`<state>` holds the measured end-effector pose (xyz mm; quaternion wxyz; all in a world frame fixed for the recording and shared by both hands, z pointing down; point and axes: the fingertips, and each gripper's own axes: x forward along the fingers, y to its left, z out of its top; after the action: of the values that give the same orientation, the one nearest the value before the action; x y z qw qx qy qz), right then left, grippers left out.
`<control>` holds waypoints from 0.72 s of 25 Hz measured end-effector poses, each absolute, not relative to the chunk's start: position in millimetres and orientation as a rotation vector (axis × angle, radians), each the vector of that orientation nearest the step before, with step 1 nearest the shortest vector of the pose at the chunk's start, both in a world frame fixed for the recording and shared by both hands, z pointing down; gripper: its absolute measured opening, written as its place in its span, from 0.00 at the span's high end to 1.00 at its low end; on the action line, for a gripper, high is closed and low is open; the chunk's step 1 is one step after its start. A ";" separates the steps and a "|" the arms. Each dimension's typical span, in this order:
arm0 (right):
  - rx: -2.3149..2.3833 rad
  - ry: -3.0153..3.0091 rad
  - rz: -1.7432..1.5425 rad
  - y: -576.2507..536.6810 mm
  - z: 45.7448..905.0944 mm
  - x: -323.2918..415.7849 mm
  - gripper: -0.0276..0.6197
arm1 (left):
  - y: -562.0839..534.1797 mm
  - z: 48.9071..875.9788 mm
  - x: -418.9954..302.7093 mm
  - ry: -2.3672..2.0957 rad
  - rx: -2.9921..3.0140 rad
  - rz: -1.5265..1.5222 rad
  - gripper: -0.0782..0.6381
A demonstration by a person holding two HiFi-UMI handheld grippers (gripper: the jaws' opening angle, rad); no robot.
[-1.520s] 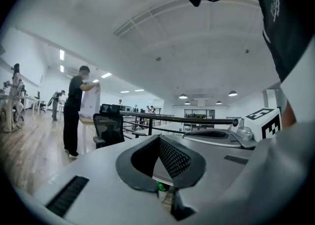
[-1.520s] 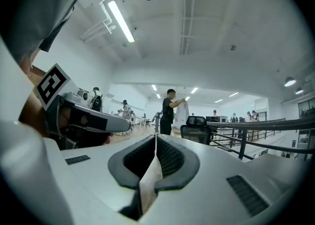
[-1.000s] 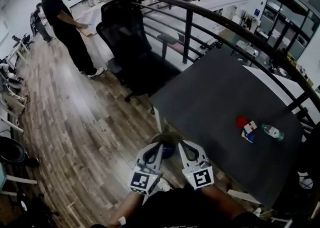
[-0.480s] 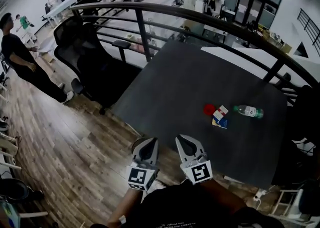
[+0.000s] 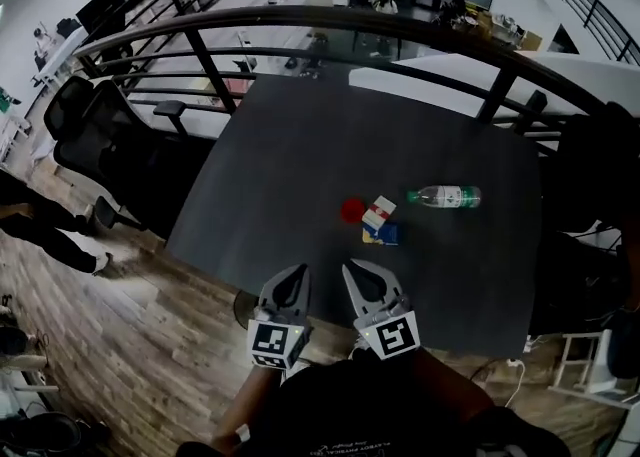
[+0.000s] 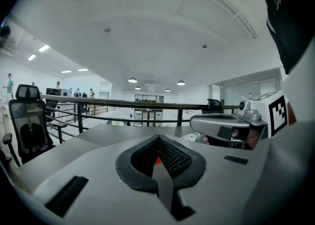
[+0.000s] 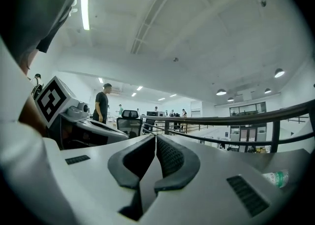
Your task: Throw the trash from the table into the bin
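Note:
A dark grey table holds the trash near its front right: a red round piece, a small white and red box, a blue piece and a clear plastic bottle lying on its side. My left gripper and right gripper hover side by side at the table's near edge, both shut and empty, short of the trash. The left gripper view shows shut jaws with a bit of red behind them. In the right gripper view the bottle lies at the right.
A black curved railing runs behind the table. At the left stands a black office chair, with a person's legs on the wooden floor. A dark round object sits on the floor by the table's near corner.
The head view has swung right, from the floor and chair onto the table. Both shut grippers moved with it, and the trash now lies just ahead of them.

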<state>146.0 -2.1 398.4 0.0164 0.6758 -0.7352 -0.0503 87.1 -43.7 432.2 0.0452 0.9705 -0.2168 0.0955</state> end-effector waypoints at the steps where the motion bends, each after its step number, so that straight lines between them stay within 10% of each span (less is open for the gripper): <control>1: 2.118 -2.273 -0.148 2.5 400.3 157.1 0.92 | -39.7 435.7 99.9 -0.638 2.968 0.307 0.86; 18: 2.295 -2.109 -0.047 37.4 422.3 246.4 0.92 | -34.5 482.9 190.4 -0.484 2.973 0.510 0.86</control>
<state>246.4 37.4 422.3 0.0122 0.7362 -0.6765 -0.0151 190.4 -34.5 482.9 0.0431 0.9723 -0.1584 0.1666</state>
